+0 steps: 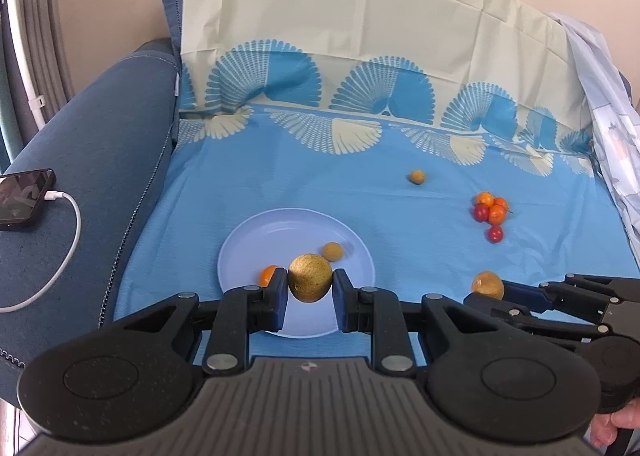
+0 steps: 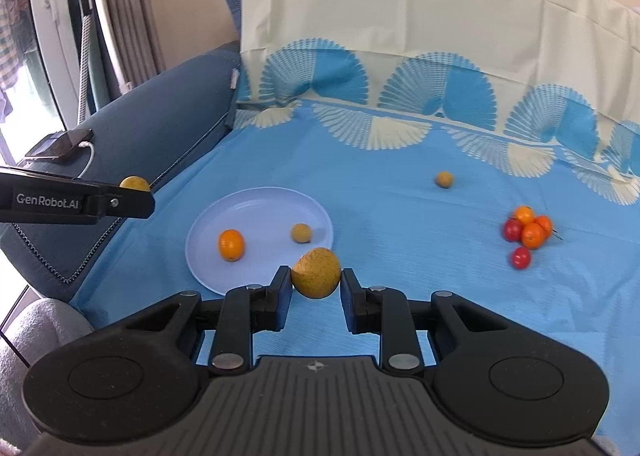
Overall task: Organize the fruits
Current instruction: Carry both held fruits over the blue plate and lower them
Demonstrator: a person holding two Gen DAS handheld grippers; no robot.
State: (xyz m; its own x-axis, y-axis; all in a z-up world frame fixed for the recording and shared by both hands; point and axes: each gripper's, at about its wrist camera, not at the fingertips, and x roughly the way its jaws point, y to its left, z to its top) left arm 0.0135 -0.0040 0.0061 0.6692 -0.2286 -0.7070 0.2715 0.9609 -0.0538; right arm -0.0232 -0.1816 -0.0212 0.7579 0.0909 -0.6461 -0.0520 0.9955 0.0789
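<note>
Carrying one brown fruit apiece, the two grippers hang above a sofa covered with a blue sheet (image 2: pixel 400 256), apparently bringing their loads to the pale plate (image 2: pixel 208 256) where sorted fruit collects. The left gripper (image 1: pixel 310 290) is clamped on a round, golden-brown, speckled fruit (image 1: pixel 310 277), held directly over the plate. The right gripper (image 2: pixel 316 282) pinches a similar speckled fruit (image 2: pixel 317 273) just beside the plate's near rim. Both pairs of fingers grip at the fruit's widest part, which should keep it from slipping. An orange fruit (image 2: pixel 231 244) and a small brown one (image 2: pixel 301 233) already lie on the plate. Still on the sheet are a lone brown fruit (image 2: pixel 444 179) and a red-and-orange cluster (image 2: pixel 528 234), well apart from the plate.
</note>
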